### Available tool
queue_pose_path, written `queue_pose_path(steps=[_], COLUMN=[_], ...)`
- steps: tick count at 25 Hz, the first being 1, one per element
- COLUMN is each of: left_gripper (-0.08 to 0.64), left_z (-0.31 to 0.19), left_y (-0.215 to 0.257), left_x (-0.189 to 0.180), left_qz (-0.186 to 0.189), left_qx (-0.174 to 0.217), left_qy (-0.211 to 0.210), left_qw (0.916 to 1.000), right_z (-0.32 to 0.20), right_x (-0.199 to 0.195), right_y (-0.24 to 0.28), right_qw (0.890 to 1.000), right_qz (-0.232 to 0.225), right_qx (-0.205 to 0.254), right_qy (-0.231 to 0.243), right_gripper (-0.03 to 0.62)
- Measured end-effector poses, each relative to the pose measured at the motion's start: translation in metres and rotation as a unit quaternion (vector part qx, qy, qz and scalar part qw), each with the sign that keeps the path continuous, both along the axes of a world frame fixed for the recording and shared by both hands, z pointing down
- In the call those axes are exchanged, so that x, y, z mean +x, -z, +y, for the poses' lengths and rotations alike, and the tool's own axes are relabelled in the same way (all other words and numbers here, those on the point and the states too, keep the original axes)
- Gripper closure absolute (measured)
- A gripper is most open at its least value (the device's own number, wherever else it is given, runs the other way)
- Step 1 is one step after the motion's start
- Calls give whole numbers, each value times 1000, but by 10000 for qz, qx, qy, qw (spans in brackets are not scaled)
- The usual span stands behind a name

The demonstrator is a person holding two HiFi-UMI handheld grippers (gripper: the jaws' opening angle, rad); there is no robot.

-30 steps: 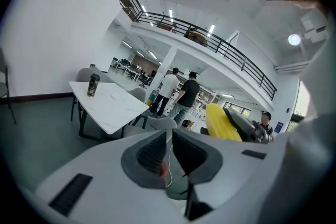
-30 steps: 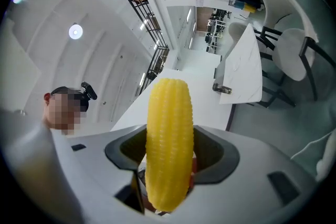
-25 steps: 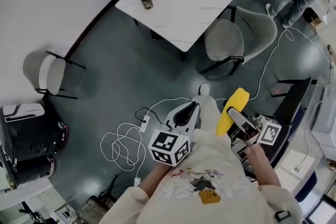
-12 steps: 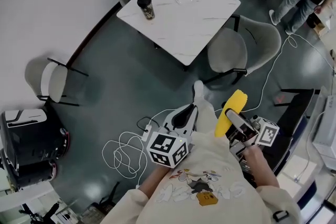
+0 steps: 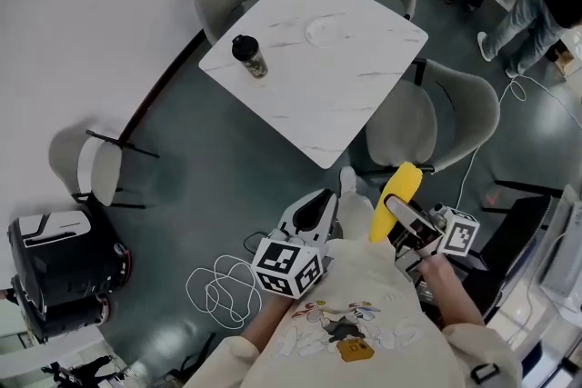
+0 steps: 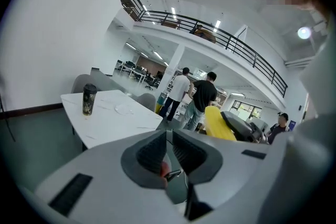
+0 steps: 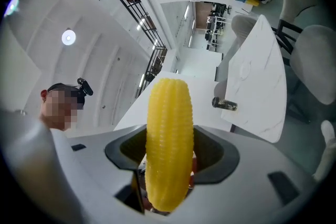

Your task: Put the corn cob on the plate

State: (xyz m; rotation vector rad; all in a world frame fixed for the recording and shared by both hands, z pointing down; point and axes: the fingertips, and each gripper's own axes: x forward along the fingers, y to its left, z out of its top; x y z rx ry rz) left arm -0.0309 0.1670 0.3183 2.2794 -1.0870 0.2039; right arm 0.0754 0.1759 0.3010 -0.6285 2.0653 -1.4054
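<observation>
Head view steeply down, all share table [image 5: 346, 95]

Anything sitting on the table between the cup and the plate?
No. In the head view, the table is bare between the cup and the plate. The left gripper view shows the same.

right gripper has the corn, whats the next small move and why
Probably carry it forward toward the table. The right gripper is shut on the corn cob, held upright close to the person's body, while the clear plate lies on the white table well ahead, beyond its near corner. The plate looks empty, and the dark cup stands apart from it.
</observation>
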Motion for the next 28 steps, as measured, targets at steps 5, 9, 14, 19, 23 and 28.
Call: queue_pose_path(steps=[5,9,14,19,23,28], left_gripper=[520,520,520,520,520,520], left_z=[-74,-130,-180,-203,-218,-235], left_y=[1,-3,-7,-10,-18,-25], left_x=[14,27,47,55,53,57], left_qz=[-84,-124,-181,-300,-359,-336], left_qx=[-95,-236,-325,-406,-512,-531], left_qy=[180,311,341,346,395,296], left_qw=[9998,9992,9987,9981,9973,9976], right_z=[-78,-135,-187,-214,-229,-248], right_x=[14,21,30,37,34,38], right_y=[-6,-10,-15,-24,-31,-44], right_qw=[9994,9987,9980,9978,9976,9977], right_qz=[208,167,122,33,63,266], right_qx=[26,-53,-117,-233,-273,-320], right_qy=[284,480,605,618,632,530], right_gripper=[337,337,337,337,337,337])
